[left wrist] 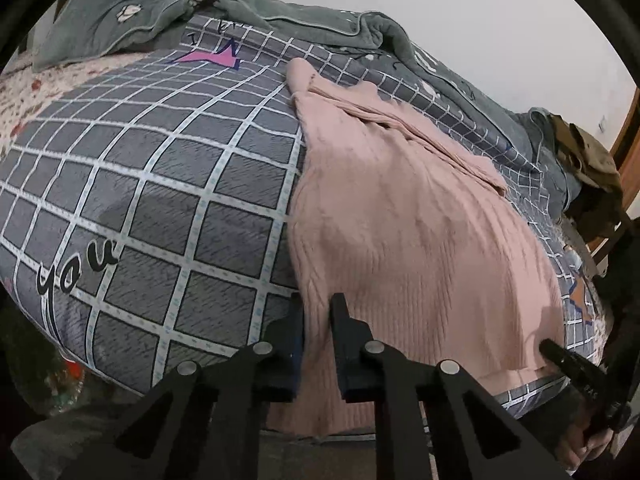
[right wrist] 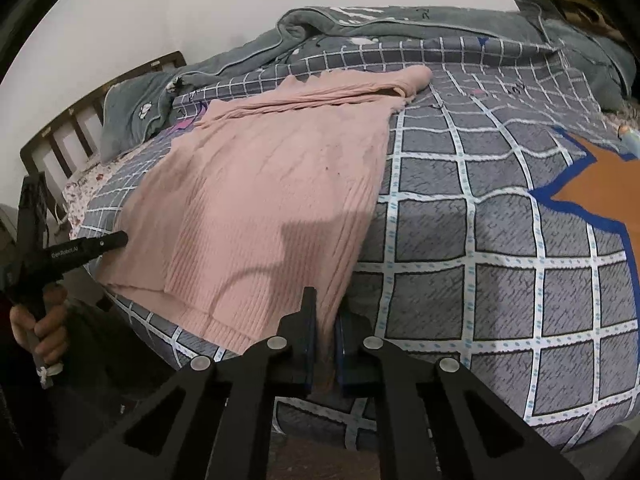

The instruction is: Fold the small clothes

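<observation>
A: Where's the sweater [left wrist: 400, 216]?

B: Flat on the bed [left wrist: 152, 184], on the checked quilt, its hem at the bed's near edge and hanging a little over it. The far end, toward the grey blanket [left wrist: 280, 20], is bunched, with a sleeve folded across the body.

A: And the fingers?

B: Both pairs are closed on the hem. The left gripper [left wrist: 318, 328] has the hem corner on the sweater's left side between its fingers; you can see knit running up through the narrow gap. The right gripper [right wrist: 324, 328] pinches the opposite corner, where the sweater's right edge meets the bed's near edge. A strip of pink shows between the blue pads.

A: Why grip there?

B: My guess: one corner in each hand keeps the hem stretched, so the whole bottom edge can be lifted as a straight line and carried toward the bunched end. That would halve the sweater neatly.

A: Can each camera see the other tool?

B: Yes. From the left wrist, the right tool pokes in at the sweater's right corner. From the right wrist, the left tool touches the sweater's left edge, with a hand [right wrist: 40, 328] on its handle below.

A: Any risk?

B: The knit looks soft and stretchy, so I'd judge an uneven lift would skew the fold.
</observation>
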A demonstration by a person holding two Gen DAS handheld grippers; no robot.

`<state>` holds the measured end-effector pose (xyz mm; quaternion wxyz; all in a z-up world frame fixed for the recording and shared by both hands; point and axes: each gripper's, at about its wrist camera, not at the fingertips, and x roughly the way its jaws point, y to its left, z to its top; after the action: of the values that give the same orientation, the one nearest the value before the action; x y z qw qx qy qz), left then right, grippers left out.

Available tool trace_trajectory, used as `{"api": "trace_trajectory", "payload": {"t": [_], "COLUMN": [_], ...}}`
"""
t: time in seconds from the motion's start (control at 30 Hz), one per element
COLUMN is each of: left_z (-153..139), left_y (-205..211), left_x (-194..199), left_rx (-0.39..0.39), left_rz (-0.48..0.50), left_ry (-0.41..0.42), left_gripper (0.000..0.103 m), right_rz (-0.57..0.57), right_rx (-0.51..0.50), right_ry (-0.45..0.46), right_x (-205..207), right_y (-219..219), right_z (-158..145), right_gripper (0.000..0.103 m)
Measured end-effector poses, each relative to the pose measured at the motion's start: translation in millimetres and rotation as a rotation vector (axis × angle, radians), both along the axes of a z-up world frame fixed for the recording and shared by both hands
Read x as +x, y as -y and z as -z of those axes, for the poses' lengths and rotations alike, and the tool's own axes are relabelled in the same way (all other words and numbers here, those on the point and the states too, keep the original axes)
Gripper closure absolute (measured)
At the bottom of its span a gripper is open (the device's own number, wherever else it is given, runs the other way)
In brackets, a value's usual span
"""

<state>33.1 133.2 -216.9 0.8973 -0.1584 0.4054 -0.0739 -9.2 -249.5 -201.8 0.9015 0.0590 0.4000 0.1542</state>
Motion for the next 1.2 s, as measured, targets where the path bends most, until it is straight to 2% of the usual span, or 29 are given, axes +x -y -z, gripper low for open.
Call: {"api": "trace_trajectory", "payload": {"t": [0.37,0.63,0.87,1.0,1.13,1.2], "left_z": [2.2,1.3,1.4,2.0,2.8,3.2], "left_y": [1.8,4.7,3.6,1.6,-0.9,-2.3], "left_x": [-2.0,-6.1,-11.3,-12.8,-11.9,-10.2], "left_rx": [-0.003,0.028,0.004,-0.024,-0.052,-0.076], "left_rz": [0.011,0.018,0.035,0.040,0.041,0.046], "left_ry": [-0.003,0.007,-0.002,-0.006,-0.019,-0.034], "left_gripper": [0.085,0.085,0.084,0.083,0.082,0.082], "right_rz": [0.016,-0.003,0.009,-0.006,-0.013,-0.013], "right_rx": [0.056,-0.013,-0.030,0.007,0.091,0.109], "right_ry": [-0.014,0.036,0.045,0.014,-0.023,-0.036], "right_x": [2.8,-3.2,-5.6,-3.4,2.1,3.8], "right_y": [8.1,-6.7,-6.8,-4.3,1.8,2.6], "right_z": [1.2,1.1,2.6,3.2,4.0,4.1], "right_gripper": [0.093,0.093,0.093,0.093,0.085,0.084]}}
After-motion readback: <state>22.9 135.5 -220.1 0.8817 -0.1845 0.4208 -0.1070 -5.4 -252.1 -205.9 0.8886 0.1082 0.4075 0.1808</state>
